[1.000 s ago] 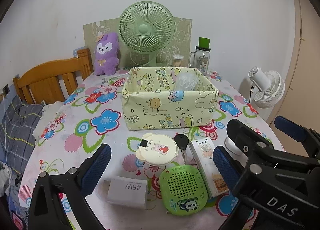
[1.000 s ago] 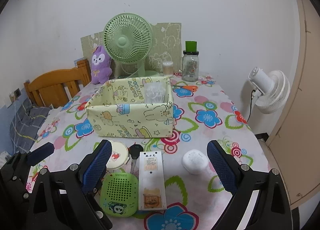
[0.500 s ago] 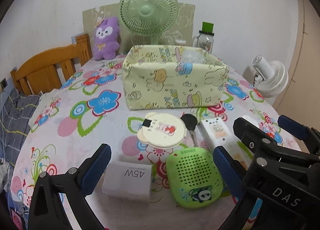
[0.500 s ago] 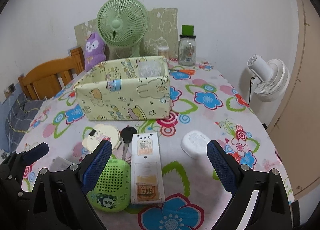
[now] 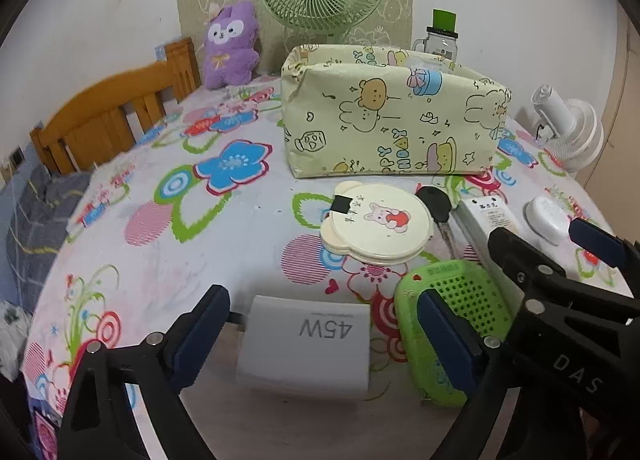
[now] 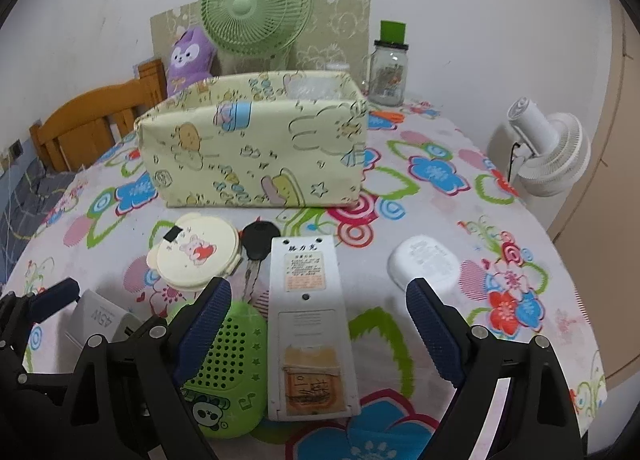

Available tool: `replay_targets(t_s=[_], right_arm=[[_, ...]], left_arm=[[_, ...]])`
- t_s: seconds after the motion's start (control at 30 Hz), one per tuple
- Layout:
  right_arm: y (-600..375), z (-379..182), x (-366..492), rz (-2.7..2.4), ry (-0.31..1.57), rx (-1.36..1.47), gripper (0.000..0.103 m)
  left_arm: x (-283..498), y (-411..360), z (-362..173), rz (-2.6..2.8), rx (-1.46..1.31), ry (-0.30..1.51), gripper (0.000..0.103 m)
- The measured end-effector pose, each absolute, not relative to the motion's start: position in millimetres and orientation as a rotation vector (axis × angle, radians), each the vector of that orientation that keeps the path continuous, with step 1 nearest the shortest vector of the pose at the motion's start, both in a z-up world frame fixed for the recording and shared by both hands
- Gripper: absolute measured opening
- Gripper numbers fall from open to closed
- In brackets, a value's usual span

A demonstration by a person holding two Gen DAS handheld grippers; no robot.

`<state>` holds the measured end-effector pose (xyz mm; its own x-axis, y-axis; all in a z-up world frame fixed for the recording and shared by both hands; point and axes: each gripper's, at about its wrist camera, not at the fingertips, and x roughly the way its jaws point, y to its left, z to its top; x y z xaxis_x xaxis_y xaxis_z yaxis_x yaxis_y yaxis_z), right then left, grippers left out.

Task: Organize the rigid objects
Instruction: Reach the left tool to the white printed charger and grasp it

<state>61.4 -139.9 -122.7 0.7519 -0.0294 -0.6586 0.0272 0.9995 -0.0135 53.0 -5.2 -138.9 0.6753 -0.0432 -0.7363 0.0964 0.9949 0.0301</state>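
My left gripper (image 5: pixel 320 334) is open, its fingers either side of a white 45W charger block (image 5: pixel 306 344) near the table's front edge. My right gripper (image 6: pixel 320 324) is open, straddling a long white remote-like box (image 6: pixel 308 324). A green perforated panda case (image 5: pixel 452 324) lies between the two items; it also shows in the right wrist view (image 6: pixel 226 376). A cream round bear-eared case (image 6: pixel 194 258), a black key (image 6: pixel 256 250) and a white oval case (image 6: pixel 426 264) lie nearby. The yellow cartoon-print fabric box (image 6: pixel 256 156) stands behind them.
A green desk fan (image 6: pixel 256 4), a purple plush (image 5: pixel 230 48) and a glass jar with a green lid (image 6: pixel 388 68) stand at the back. A wooden chair (image 5: pixel 108 120) is at the left, a white floor fan (image 6: pixel 552 156) off the right edge.
Both grippers have dropped lower and moved forward toward the table. The charger now lies between the left fingers and the white box between the right fingers. Both remain open.
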Motion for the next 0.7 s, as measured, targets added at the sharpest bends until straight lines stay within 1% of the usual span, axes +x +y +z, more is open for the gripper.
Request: replay_targets(t_s=[0.1,0.57,0.63,0.67,0.7], right_arm=[[-138,-129,66,-0.032,0.737,-0.008,0.091],[-129,-135,68,-0.037,0.758,-0.031,0.091],[-128,-136,67,-0.036,0.760,-0.034,0.091],[-127,-136,67,-0.037,0.761,-0.037,0.091],[-127,-136,67,-0.039,0.761,-0.039,0.091]], left_arm=[[52,-8,-141,-0.066,0.106,0.816,0.089],[52,11,-150,-0.031,0.088,0.844,0.089],[51,13,-152,-0.051,0.071,0.857,0.084],[51,13,-152,-0.065,0.058,0.863,0.077],[51,13,-153,-0.077,0.039,0.868,0.074]])
